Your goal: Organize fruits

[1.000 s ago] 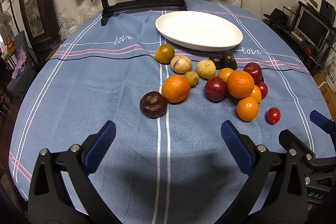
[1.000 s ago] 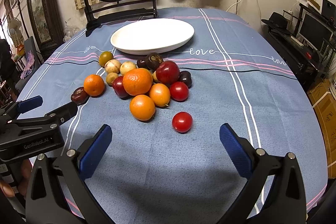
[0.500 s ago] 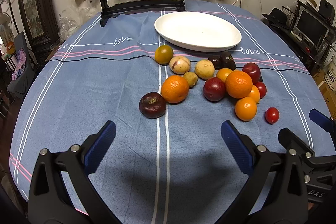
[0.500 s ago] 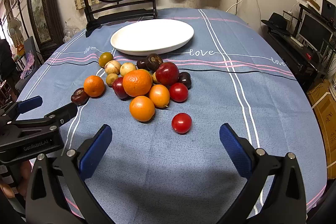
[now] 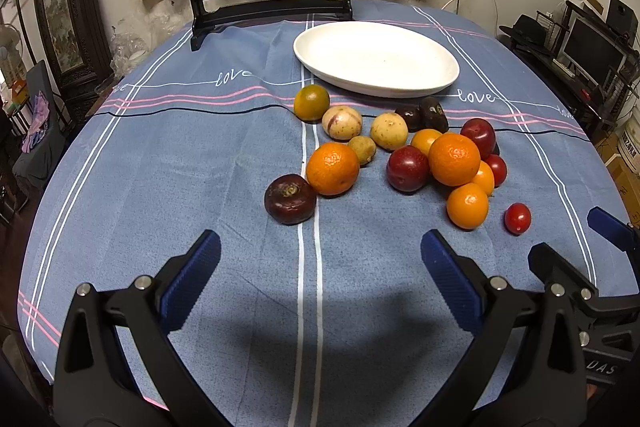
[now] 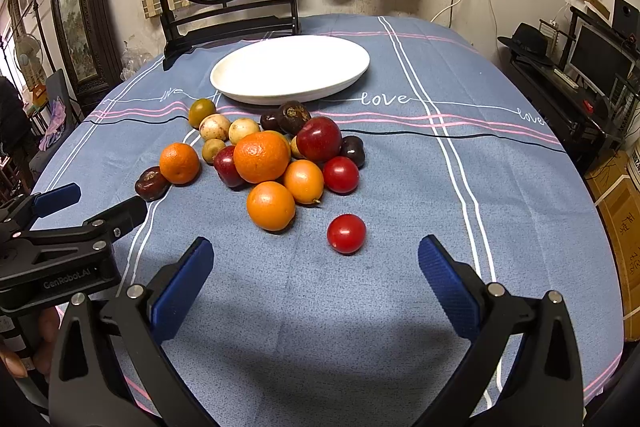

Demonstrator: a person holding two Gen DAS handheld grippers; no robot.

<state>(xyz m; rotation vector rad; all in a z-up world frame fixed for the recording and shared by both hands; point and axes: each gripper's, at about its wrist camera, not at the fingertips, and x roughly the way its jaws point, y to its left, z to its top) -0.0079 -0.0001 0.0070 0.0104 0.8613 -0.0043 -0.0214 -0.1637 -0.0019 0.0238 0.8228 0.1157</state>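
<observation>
1. Left wrist view: the left gripper (image 5: pixel 320 263) hangs over the blue-clothed desk (image 5: pixel 160 187) with its jaws wide apart and nothing between them. The dark purple fruit (image 5: pixel 290 199) lies nearest, just ahead and a little left of centre, touching the orange (image 5: pixel 332 169) behind it.
2. Same view: the empty white plate (image 5: pixel 376 59) sits at the far side, beyond the whole fruit cluster. Nothing is on it, so the sorting seems to be at its start.
3. To do this step well, I would come down on the dark purple fruit from the free near side, straddle it across its width, and close gently; a round fruit can roll, and a sideways push would shove the orange too.
4. Right wrist view: the right gripper (image 6: pixel 316 267) is likewise spread wide and empty. The cherry tomato (image 6: pixel 346 233) lies alone just ahead, slightly right of centre, apart from the tangerine (image 6: pixel 271 206) and the pile behind.
5. Same view: the tomato is the easiest pick, since it has clear cloth all round. It looks soft and smooth, so light pressure and centred pads matter.
6. The left gripper shows at this view's left edge, close by; taking turns on the way to the plate should avoid a clash.
</observation>
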